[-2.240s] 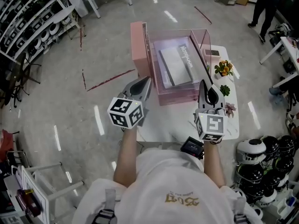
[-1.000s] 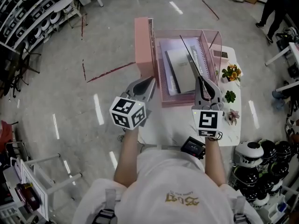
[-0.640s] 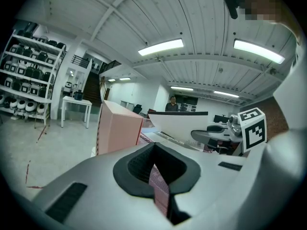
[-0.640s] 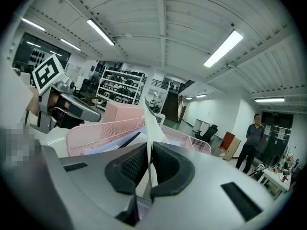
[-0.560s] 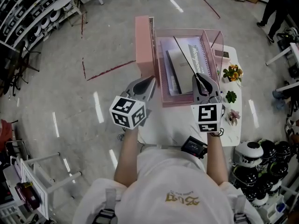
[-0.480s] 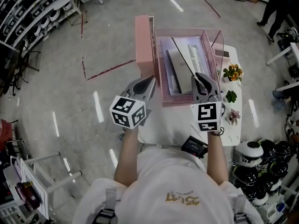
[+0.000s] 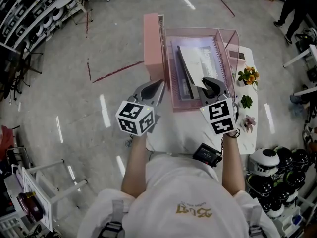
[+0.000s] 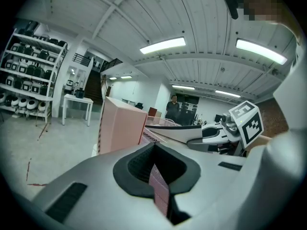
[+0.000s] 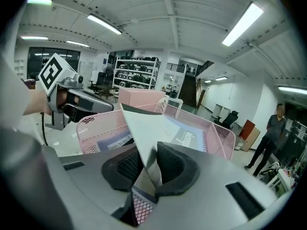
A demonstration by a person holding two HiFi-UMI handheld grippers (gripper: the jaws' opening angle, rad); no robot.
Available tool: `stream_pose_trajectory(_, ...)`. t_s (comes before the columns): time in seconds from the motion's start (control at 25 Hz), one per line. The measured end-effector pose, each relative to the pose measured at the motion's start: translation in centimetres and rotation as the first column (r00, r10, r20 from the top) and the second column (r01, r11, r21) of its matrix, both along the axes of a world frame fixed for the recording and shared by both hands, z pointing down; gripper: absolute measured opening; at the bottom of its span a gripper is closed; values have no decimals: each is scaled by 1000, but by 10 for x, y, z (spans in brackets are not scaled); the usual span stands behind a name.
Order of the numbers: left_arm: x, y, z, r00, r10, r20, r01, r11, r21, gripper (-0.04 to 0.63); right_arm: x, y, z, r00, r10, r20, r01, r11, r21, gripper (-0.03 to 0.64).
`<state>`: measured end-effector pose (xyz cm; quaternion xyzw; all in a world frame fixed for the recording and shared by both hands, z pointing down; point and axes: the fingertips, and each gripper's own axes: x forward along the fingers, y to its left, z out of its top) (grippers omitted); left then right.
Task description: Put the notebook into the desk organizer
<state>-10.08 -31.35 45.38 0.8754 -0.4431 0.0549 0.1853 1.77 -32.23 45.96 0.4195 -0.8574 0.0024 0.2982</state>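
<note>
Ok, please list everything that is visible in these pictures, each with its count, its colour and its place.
organizer: one, pink mesh, on the table.
box: one, pink, upright against the organizer's left side.
notebook: one, white, tilted over the organizer.
papers: count unclear, lilac, flat inside the organizer.
table: one, white, in front of the person.
plants: three, orange, green and pink, along the table's right edge.
device: one, black, by the table's near edge.
helmets: many, black and white, lower right.
shelves: one rack, white, upper left.
bystander: one, dark clothes, upper right.
left gripper: one, grey, closed on the organizer's mesh wall.
right gripper: one, grey, jaws just been opening, notebook corner loose between them.
</note>
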Motion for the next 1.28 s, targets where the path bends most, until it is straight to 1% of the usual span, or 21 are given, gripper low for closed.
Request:
stream_pose_trajectory(0.08, 0, 0, 1, 1000, 1, 0, -1, 1000, -2, 15, -3, 1, 4, 1000, -22, 5, 22, 999, -33, 98)
stream_pose_trajectory(0.16, 0, 0, 2, 1000, 4, -1, -4, 1000, -4, 15, -6, 4, 9, 999, -50, -1, 50, 997, -61, 128)
stream_pose_trajectory(0.24, 1, -1, 3, 1000, 5, -2, -5, 1000, -7, 15, -7, 5, 11, 998, -61, 5, 61, 995, -73, 137)
stream_pose_trajectory(0.44, 1, -1, 4, 1000, 11, 4, -11, 1000, -11, 15, -9, 7, 10, 996, -72, 48, 76, 992, -100, 154)
stream_pose_trajectory(0.56, 2, -1, 5, 1000, 16, 4, -16, 1000, -13, 15, -11, 10, 10, 992, -96, 77, 105, 986, -131, 186)
stream_pose_trajectory(0.8, 4, 0, 6, 1000, 20, -11, -20, 1000, -24, 15, -14, 16, 11, 983, -143, 112, 161, 973, -168, 214)
stream_pose_trajectory(0.88, 4, 0, 6, 1000, 22, -14, -22, 999, -26, 15, -17, 20, 12, 977, -168, 131, 191, 963, -189, 244)
stream_pose_trajectory(0.92, 4, 0, 6, 1000, 23, -14, -23, 999, -28, 15, -20, 23, 12, 972, -184, 146, 212, 956, -201, 279)
stream_pose_trajectory(0.96, 4, 0, 7, 1000, 24, -15, -24, 999, -29, 15, -22, 25, 12, 967, -197, 161, 229, 950, -211, 329)
stream_pose_trajectory(1.0, 5, 1, 7, 1000, 24, -16, -25, 999, -29, 16, -22, 26, 12, 964, -199, 173, 234, 948, -214, 346)
stream_pose_trajectory(1.28, 3, 2, 2, 999, 24, -21, -25, 999, -20, 17, -20, 18, -2, 964, -128, 233, 165, 975, -147, 314)
